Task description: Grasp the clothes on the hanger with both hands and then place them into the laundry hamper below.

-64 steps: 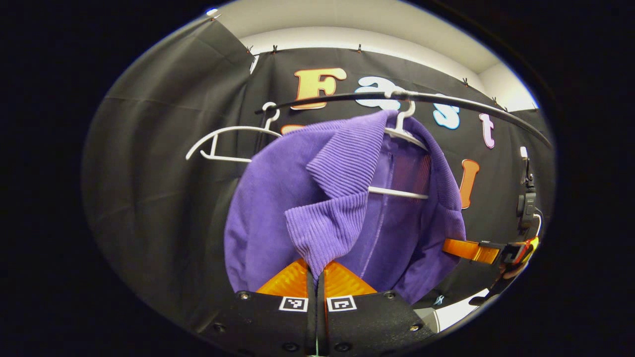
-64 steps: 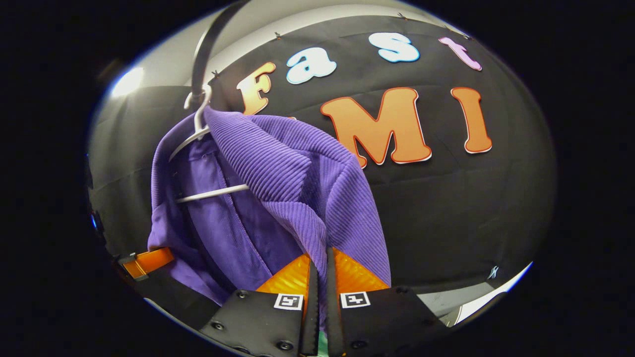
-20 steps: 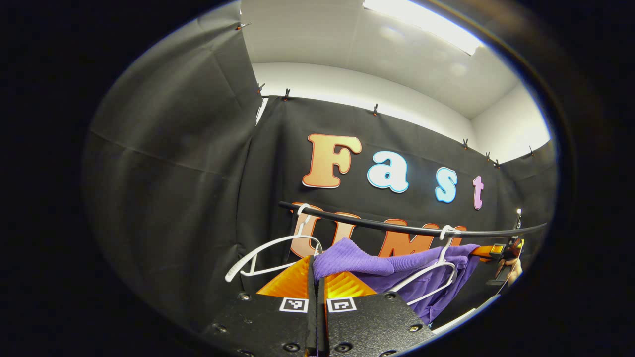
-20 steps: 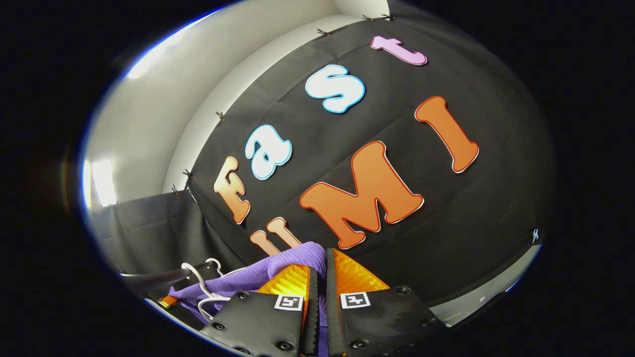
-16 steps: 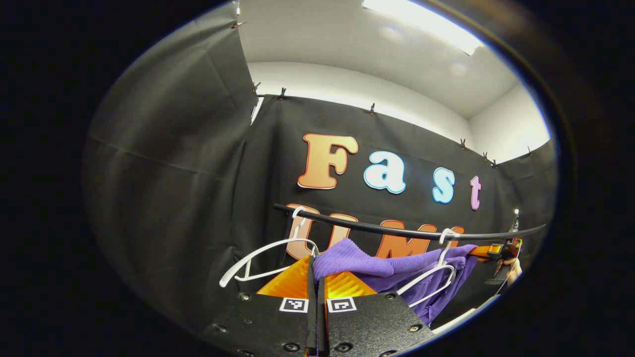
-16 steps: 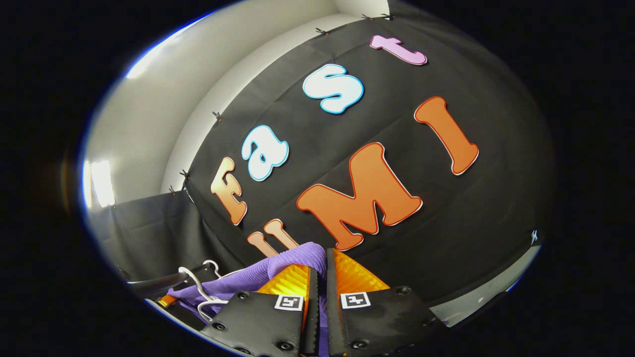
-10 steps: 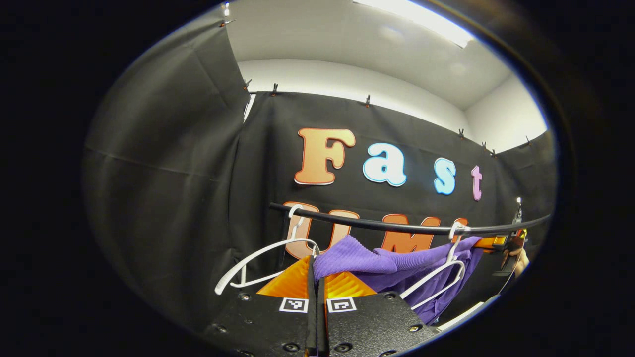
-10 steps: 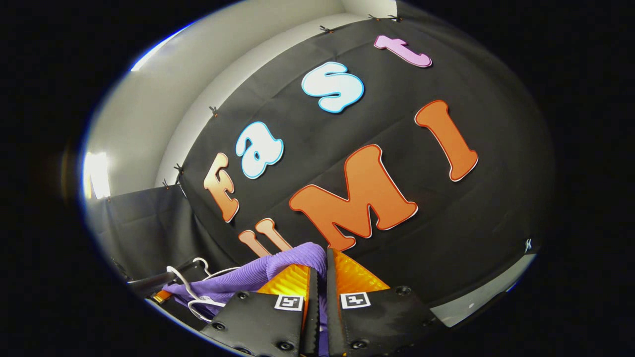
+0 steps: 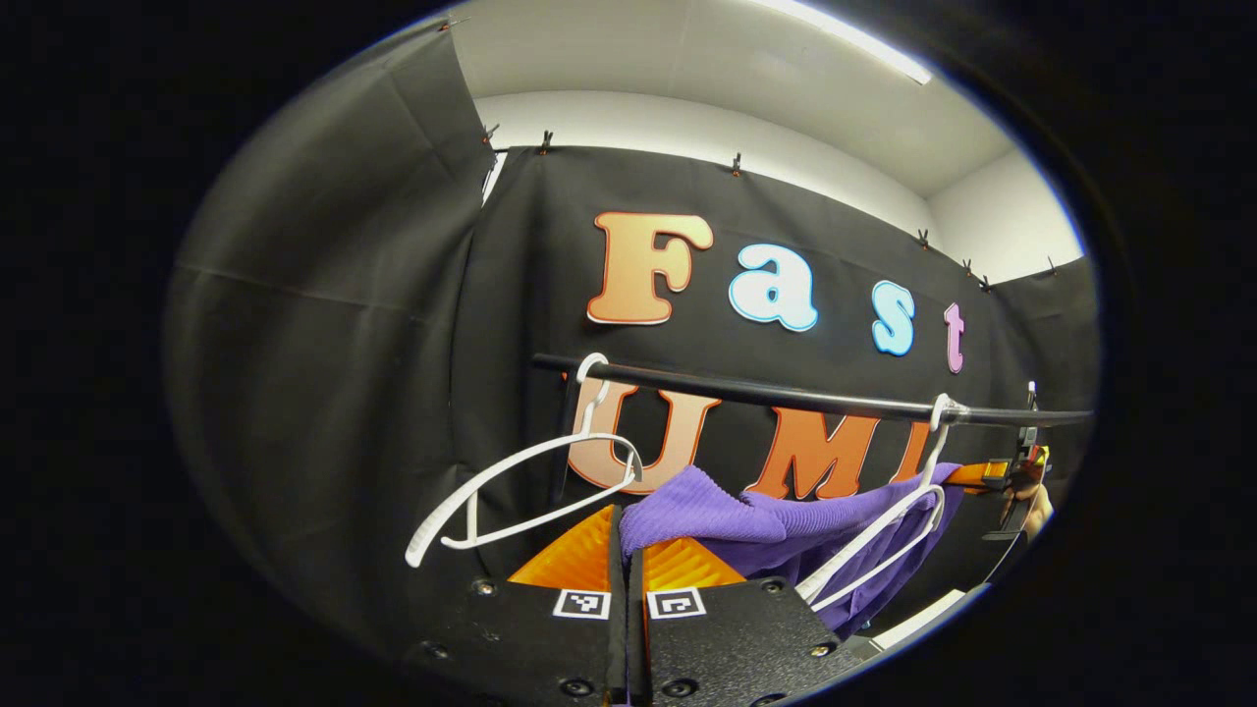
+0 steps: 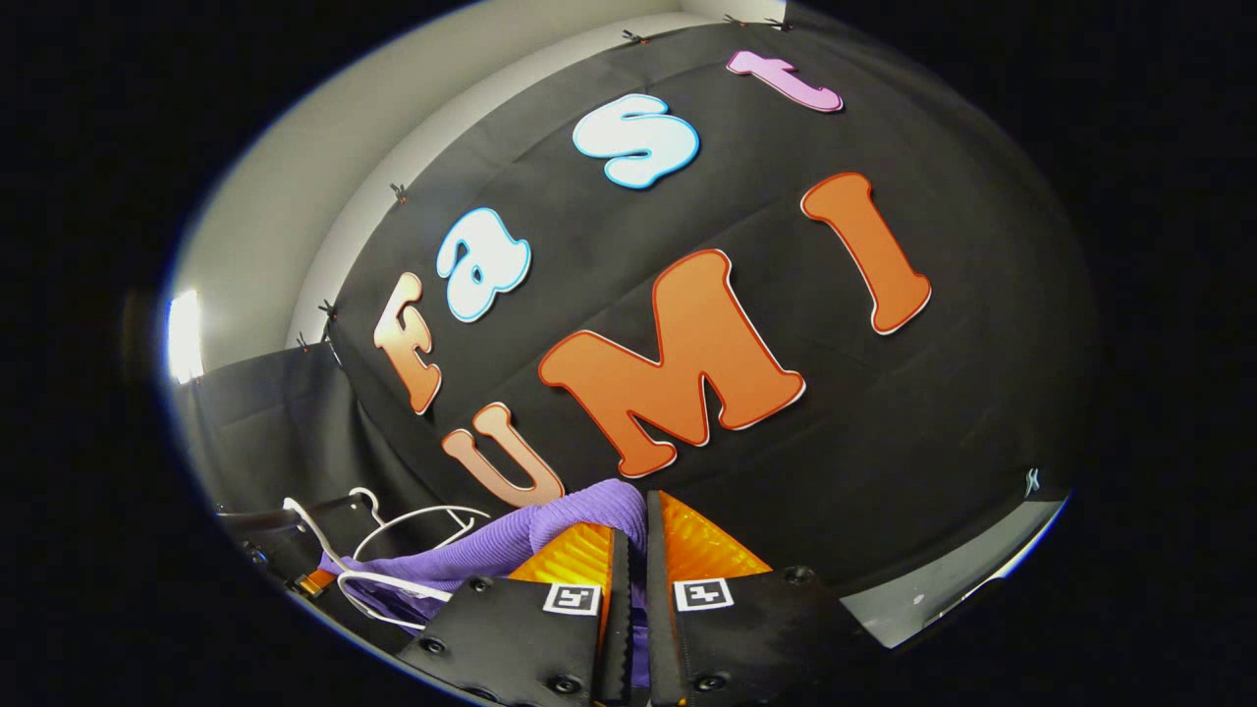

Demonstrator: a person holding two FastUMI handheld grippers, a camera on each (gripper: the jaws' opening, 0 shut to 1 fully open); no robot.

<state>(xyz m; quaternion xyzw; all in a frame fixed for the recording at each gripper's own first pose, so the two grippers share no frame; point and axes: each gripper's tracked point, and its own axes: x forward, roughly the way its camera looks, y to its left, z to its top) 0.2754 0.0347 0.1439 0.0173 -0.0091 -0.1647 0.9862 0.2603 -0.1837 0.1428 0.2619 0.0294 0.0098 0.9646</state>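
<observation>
A purple ribbed garment (image 9: 776, 520) is stretched between my two grippers, lifted up near the black rail (image 9: 786, 398). In the left gripper view my left gripper (image 9: 626, 525) is shut on one bunched end of it. A white hanger (image 9: 884, 535) hooked on the rail lies across the garment's front, tilted. At the far right of that view the right gripper (image 9: 992, 478) and a hand (image 9: 1031, 506) hold the other end. In the right gripper view my right gripper (image 10: 630, 525) is shut on the purple garment (image 10: 550, 535), which trails left over the white hanger (image 10: 393, 584).
An empty white hanger (image 9: 520, 486) hangs tilted on the rail's left end, close to my left gripper. That empty hanger (image 10: 417, 520) and the rail (image 10: 285, 516) sit low left in the right gripper view. A pale strip of surface (image 10: 953, 584) shows at lower right.
Since 3.2 s ago both grippers have risen with the garment from below the rail to rail height. In the last second they dropped a little; the rail and hangers stand higher in view.
</observation>
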